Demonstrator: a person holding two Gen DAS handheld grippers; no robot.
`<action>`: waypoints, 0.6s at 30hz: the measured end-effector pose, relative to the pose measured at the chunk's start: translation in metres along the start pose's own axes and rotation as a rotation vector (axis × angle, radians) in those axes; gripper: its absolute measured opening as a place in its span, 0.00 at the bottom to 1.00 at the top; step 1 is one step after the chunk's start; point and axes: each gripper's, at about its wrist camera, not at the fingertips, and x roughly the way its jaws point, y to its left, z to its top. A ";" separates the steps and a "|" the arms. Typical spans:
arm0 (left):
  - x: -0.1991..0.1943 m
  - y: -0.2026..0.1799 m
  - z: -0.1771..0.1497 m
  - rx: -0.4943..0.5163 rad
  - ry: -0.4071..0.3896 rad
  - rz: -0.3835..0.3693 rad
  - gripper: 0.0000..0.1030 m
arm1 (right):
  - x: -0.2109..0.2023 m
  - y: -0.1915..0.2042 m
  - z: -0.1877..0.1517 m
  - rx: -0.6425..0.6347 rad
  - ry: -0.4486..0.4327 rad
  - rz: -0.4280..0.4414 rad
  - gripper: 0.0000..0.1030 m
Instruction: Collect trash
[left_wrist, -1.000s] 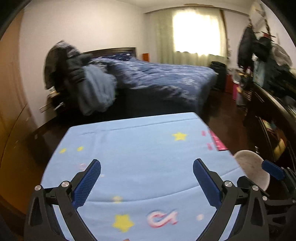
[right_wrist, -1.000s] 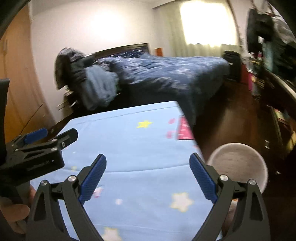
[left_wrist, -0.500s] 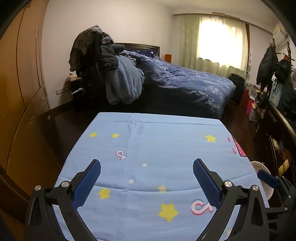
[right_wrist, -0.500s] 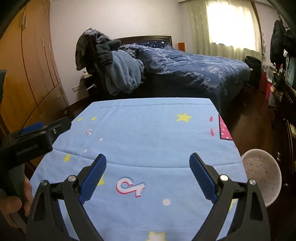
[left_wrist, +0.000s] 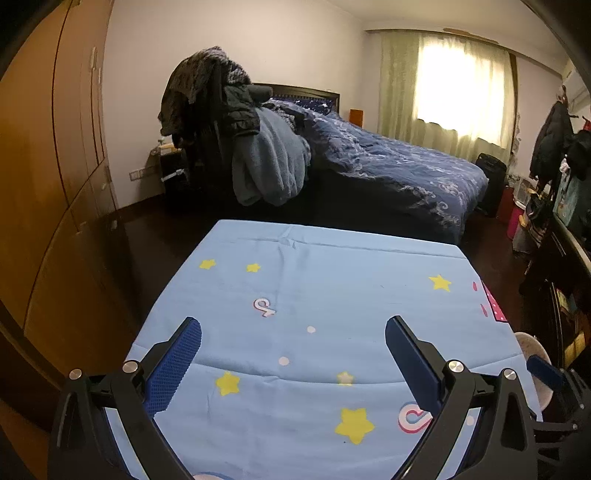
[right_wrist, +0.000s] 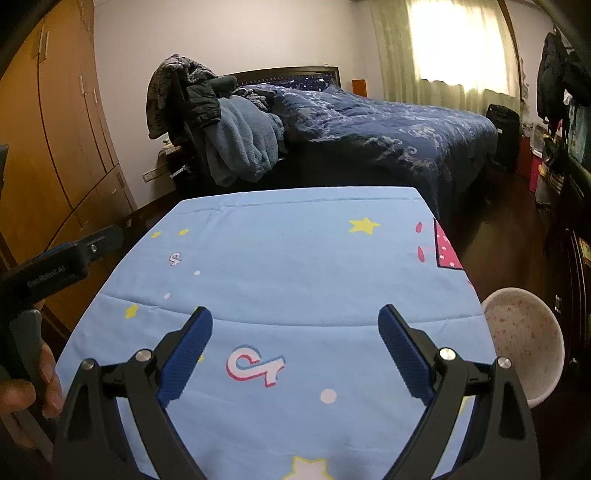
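A table under a light blue cloth (left_wrist: 332, 295) (right_wrist: 295, 258) printed with stars fills the near part of both views; I see no trash lying on it. My left gripper (left_wrist: 293, 332) hovers open over the near edge, nothing between its blue pads. My right gripper (right_wrist: 295, 325) is likewise open and holds nothing. A white speckled bin (right_wrist: 524, 339) (left_wrist: 533, 354) stands on the floor by the table's right side, just right of the right gripper. In the right wrist view the left gripper's body (right_wrist: 59, 266) shows at the far left, held by a hand (right_wrist: 29, 391).
A bed with a dark blue quilt (left_wrist: 388, 173) lies beyond the table. A chair heaped with clothes (left_wrist: 229, 140) stands at its near left corner. Wooden wardrobes (left_wrist: 48, 184) line the left wall. Dark shelving with clutter (left_wrist: 561, 229) runs along the right.
Both views have swung to the left and steadied, so the table sits more centred and the wardrobes show. Both grippers stay open.
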 end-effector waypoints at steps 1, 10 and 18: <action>0.001 0.001 0.000 -0.002 0.001 0.000 0.96 | 0.000 -0.002 -0.001 0.003 0.001 0.000 0.89; 0.000 0.000 0.001 0.003 0.000 0.023 0.96 | 0.001 -0.007 -0.003 0.017 0.009 -0.006 0.89; -0.002 0.000 0.000 0.007 0.001 0.016 0.96 | 0.002 -0.007 -0.006 0.011 0.017 -0.001 0.89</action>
